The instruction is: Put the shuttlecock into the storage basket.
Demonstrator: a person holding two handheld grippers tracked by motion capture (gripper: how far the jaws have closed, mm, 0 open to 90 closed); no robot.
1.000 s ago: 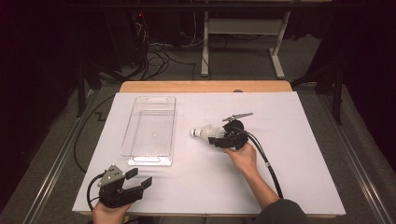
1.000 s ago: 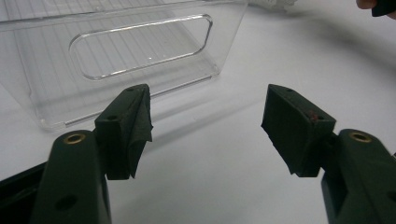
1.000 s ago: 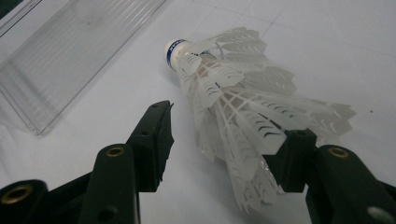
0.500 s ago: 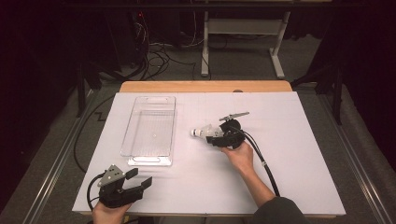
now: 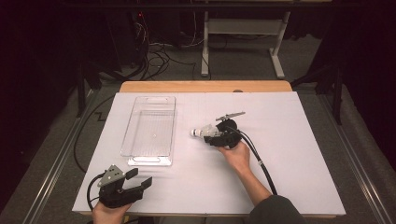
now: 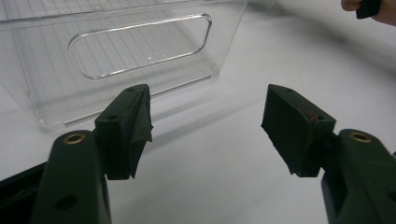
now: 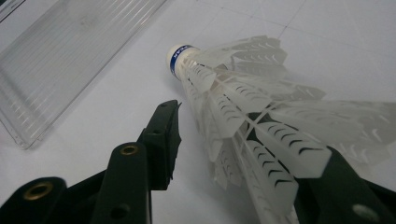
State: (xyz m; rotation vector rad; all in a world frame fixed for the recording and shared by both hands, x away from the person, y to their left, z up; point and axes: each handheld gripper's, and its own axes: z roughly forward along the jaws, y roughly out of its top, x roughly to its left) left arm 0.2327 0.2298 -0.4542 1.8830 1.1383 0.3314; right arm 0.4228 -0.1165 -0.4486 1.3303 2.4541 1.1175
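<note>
The shuttlecock (image 7: 243,112) lies on its side on the white tabletop (image 5: 299,154), just right of the frame's centre in the high view, its white cork with a blue band pointing left toward the tray (image 5: 150,128). In the right gripper view its feather skirt fans out between the jaws of the right tongs (image 5: 212,136). The right-hand jaw sits under the feathers, touching or nearly so. The left-hand jaw stands just beside the skirt with a gap of bare tabletop showing. These jaws have just been closing around the skirt and do not yet clamp it. The right hand (image 5: 236,155) holds the tongs level, pointing left, with a black cable trailing toward the lower right.

The clear tray stands left of the shuttlecock, near it but apart, long side running up the frame.

The left tongs (image 5: 138,178) rest at the lower left of the high view, near the tabletop's front edge, below the tray. Their jaws stand wide apart with only bare tabletop between them, facing the tray's handle end.
</note>
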